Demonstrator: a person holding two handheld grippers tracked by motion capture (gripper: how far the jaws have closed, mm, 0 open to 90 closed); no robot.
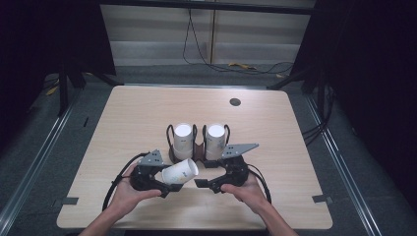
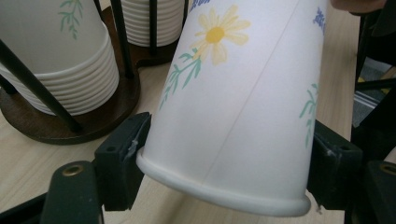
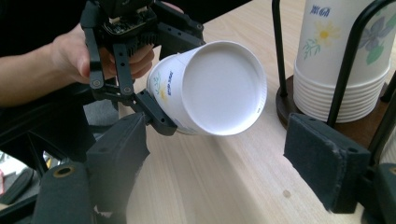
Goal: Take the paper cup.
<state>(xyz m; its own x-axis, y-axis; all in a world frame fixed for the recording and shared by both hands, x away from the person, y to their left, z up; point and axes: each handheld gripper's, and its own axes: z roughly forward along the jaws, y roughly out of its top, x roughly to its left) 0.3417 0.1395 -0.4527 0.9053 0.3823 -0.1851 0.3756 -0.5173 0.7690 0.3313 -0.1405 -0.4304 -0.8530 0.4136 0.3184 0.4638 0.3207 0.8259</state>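
Observation:
A white paper cup (image 1: 180,172) printed with a yellow daisy (image 2: 215,35) lies tilted in my left gripper (image 1: 166,183), base pointing right. That gripper's pads (image 2: 122,163) press on both sides of the cup near its rolled rim, so it is shut on the cup. My right gripper (image 1: 202,173) stands just right of the cup with its jaws wide apart. In the right gripper view the cup's round base (image 3: 219,88) faces me beyond the open right gripper (image 3: 219,158), and nothing touches its pads (image 3: 322,158).
Two stacks of the same cups (image 1: 183,140) (image 1: 215,140) stand upside down in a dark wooden holder (image 2: 93,121) with black wire posts, just behind both grippers. The wooden table (image 1: 137,113) has a round cable hole (image 1: 235,102) at the far right.

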